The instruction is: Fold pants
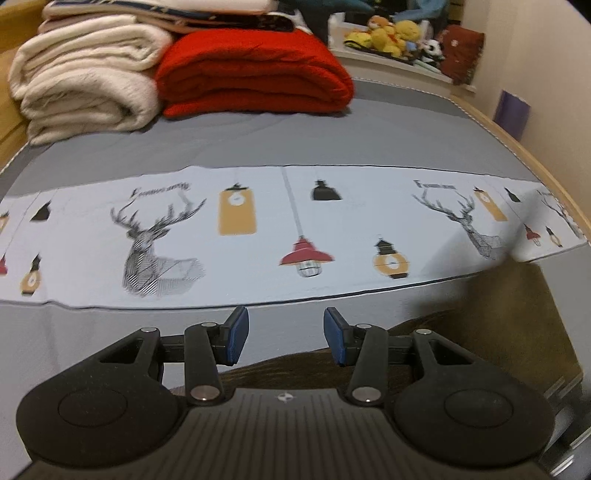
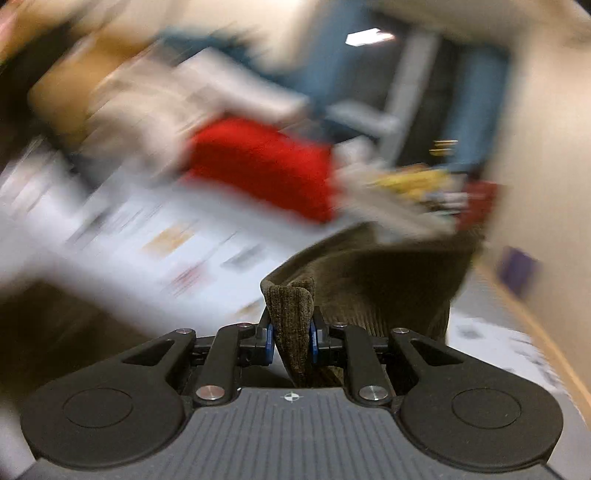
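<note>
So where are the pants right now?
The brown corduroy pants are pinched in the right gripper, seen in the right wrist view; their dark fabric also shows just below the open left gripper, on the bed.

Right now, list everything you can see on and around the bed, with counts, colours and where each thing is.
pants: one, olive-brown corduroy, near edge of bed, a bunched fold pinched in the right gripper
bedspread: one, grey with a pale printed band of deer and lamps, covering the bed
red blanket: one, folded, far side of bed
cream blankets: folded stack, far left
stuffed toys: several, mostly yellow, shelf beyond the bed
left gripper: black with blue pads, open, empty
right gripper: shut on pants
</note>
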